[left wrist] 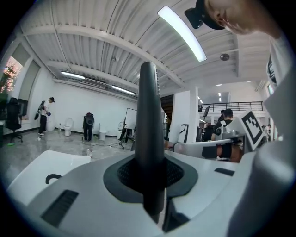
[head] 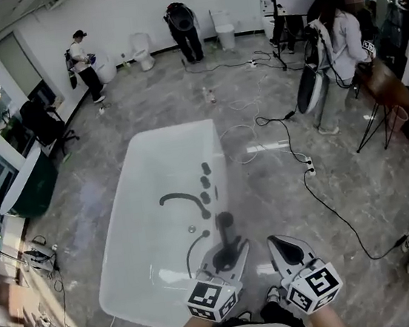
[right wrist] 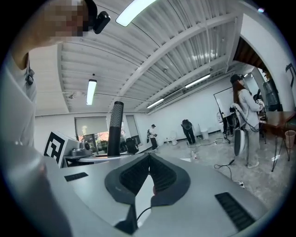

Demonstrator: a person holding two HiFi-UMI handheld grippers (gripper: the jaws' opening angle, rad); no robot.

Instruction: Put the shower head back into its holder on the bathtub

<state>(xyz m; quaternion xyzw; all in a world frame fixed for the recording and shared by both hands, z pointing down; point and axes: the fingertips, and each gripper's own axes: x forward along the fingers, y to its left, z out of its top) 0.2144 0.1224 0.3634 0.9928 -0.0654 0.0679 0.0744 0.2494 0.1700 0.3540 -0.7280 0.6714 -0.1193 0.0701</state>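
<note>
Left gripper point(left wrist: 150, 180) clamps the shower head point(left wrist: 149, 111) upright; right gripper point(right wrist: 149, 176) is closed, empty. Keep it vertical, lowering squarely toward the tub point(head: 144, 159) rim ahead of the jaws.

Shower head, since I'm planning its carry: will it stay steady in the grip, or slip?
Probably stiff: the shower head stands straight up from the left gripper. Its smooth dark handle may slip. The hose will likely drag on it.

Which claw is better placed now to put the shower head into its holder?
Left. The left claw is shut on the shower head, close to the tub. The right claw is shut and empty beside it.
</note>
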